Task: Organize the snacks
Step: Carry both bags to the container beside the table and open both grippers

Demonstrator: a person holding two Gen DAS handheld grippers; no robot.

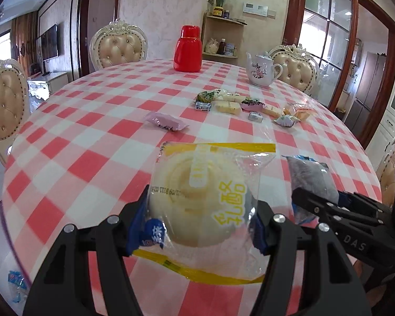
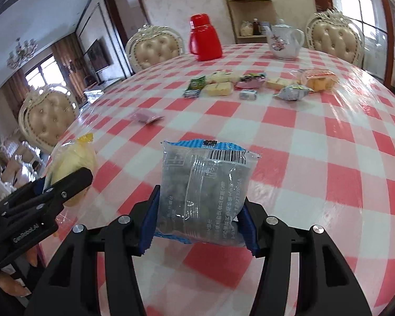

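Note:
My left gripper (image 1: pixel 200 221) is shut on a round yellow-trimmed bread packet (image 1: pixel 197 197), held above the near edge of the checked table (image 1: pixel 92 137). My right gripper (image 2: pixel 200 221) is shut on a clear, blue-edged packet of dark snacks (image 2: pixel 202 192), also above the near edge. The right gripper and its dark packet (image 1: pixel 310 179) show at the right of the left wrist view. The left gripper and its bread packet (image 2: pixel 73 163) show at the left of the right wrist view. A cluster of small wrapped snacks (image 1: pixel 239 105) lies mid-table, also in the right wrist view (image 2: pixel 250 84). A pink packet (image 1: pixel 166 122) lies apart, left of it.
A red thermos (image 1: pixel 187 50) and a white flowered teapot (image 1: pixel 262 69) stand at the far side of the table. Cream padded chairs (image 1: pixel 118 46) ring the table. A shelf with jars (image 1: pixel 223 39) stands behind against the wall.

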